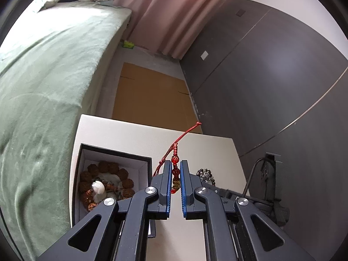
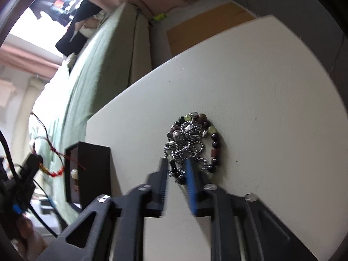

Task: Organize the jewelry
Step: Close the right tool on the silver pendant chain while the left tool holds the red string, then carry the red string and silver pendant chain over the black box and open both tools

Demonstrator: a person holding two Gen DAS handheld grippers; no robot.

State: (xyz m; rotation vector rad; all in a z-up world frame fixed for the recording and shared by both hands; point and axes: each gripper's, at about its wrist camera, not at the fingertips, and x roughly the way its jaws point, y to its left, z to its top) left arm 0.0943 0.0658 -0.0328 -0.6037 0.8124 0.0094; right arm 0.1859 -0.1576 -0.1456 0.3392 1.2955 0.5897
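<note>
Clamping a red cord bracelet (image 1: 175,177) w/ red beads, the left gripper (image 1: 175,165) hangs over the white table (image 1: 134,134); cord tail sticks up toward the far right. Black box (image 1: 113,161) sits near-left on the table, brown bead bracelets (image 1: 104,180) + a pale piece inside. Right gripper (image 2: 177,165) is tipped down at a tangled pile, silver ball chain (image 2: 189,145) & dark bead bracelet (image 2: 214,148), right of the box. Its jaws stand apart around the pile's near edge; pads not visibly pressing. Green bed (image 1: 43,76) far left.
</note>
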